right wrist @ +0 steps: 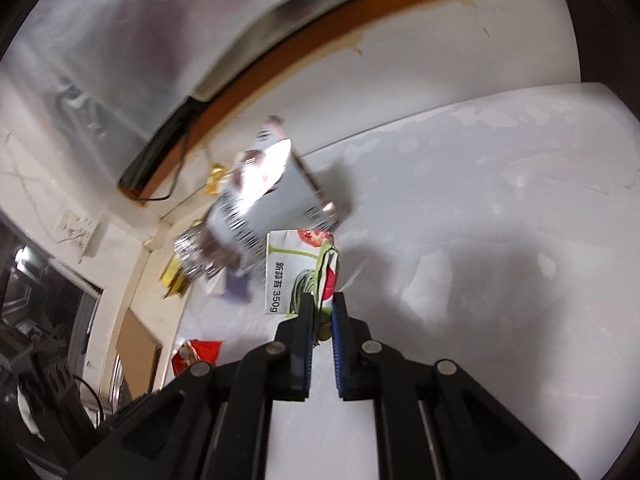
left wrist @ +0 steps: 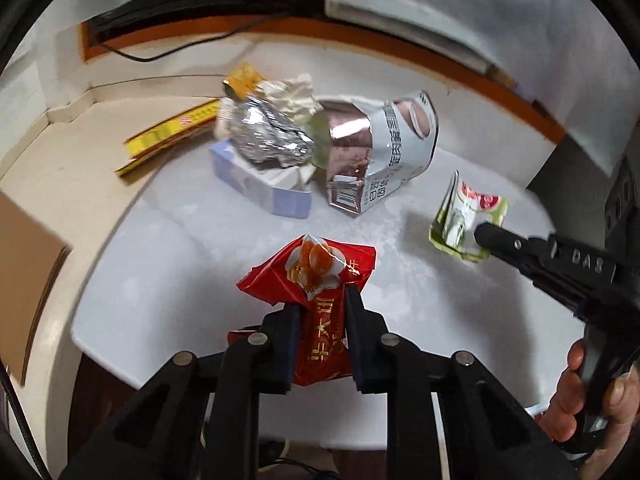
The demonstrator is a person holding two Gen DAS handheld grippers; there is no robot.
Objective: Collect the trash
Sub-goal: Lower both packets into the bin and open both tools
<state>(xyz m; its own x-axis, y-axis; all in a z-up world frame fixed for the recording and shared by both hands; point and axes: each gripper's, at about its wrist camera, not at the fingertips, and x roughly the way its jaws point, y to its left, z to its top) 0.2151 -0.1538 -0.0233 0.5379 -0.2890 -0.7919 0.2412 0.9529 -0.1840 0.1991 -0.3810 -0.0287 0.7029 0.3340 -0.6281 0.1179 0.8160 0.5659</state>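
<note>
My left gripper (left wrist: pixel 322 300) is shut on a red snack wrapper (left wrist: pixel 316 268) and holds it over the white table (left wrist: pixel 180 248). My right gripper (right wrist: pixel 322 300) is shut on a green and white food packet (right wrist: pixel 300 268); it also shows in the left wrist view (left wrist: pixel 466 216), held by the right gripper's finger (left wrist: pixel 500 238) at the right. Further back lies a heap of trash: a crumpled silver foil bag (left wrist: pixel 268 136), a torn white and silver pouch (left wrist: pixel 372 148), a pale blue carton (left wrist: pixel 260 184) and crumpled white paper (left wrist: pixel 292 92).
A yellow flat box (left wrist: pixel 168 136) lies at the table's left edge, and a brown cardboard sheet (left wrist: pixel 24 272) lies on the floor to the left. An orange-brown skirting (left wrist: pixel 360 36) and a black cable (left wrist: pixel 160 56) run along the back wall.
</note>
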